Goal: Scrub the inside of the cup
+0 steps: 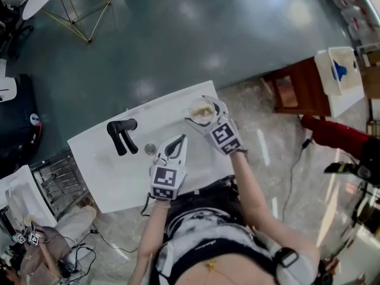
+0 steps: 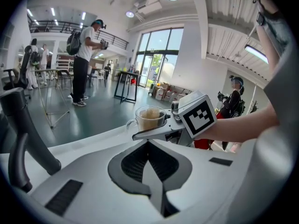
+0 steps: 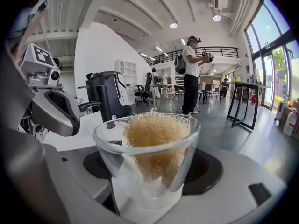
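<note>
A clear glass cup (image 1: 200, 110) with a tan mesh scrubber (image 3: 152, 139) stuffed inside is held over the far right part of the white table (image 1: 113, 177). My right gripper (image 1: 205, 116) is shut on the cup, its jaws pressed to the cup's lower sides (image 3: 147, 171). The scrubber stands a little above the rim. My left gripper (image 1: 178, 140) is shut with nothing in it, just left of and nearer than the cup. From the left gripper view, the cup (image 2: 149, 118) sits straight ahead of the closed tips (image 2: 148, 143), apart from them.
A black faucet-like fixture (image 1: 122, 136) stands on the table's left part, with a small round metal piece (image 1: 150, 149) beside it. A wire rack (image 1: 59, 180) sits off the table's left end. A wooden stand (image 1: 300, 88) is at the right. People stand far off (image 2: 84, 55).
</note>
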The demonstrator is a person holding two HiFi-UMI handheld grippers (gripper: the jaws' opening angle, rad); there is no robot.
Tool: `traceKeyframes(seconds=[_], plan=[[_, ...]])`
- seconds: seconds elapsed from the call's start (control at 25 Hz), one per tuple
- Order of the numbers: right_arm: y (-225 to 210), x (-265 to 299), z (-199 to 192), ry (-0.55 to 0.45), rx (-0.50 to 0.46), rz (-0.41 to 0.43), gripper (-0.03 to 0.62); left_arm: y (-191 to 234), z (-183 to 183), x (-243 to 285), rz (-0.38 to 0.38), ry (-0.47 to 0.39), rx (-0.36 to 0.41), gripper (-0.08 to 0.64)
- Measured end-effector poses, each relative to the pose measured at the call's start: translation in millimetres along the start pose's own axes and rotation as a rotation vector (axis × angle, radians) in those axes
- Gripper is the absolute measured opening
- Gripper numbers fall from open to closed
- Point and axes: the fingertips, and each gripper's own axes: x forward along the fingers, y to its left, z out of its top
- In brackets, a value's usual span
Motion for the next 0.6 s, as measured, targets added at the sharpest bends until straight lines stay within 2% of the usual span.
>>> traceKeyframes(seconds=[0.6], plan=[[-19, 18, -13, -0.027, 0.023, -0.019, 0.399, 4, -18, 5, -0.005, 0.045, -0.024, 0.000]])
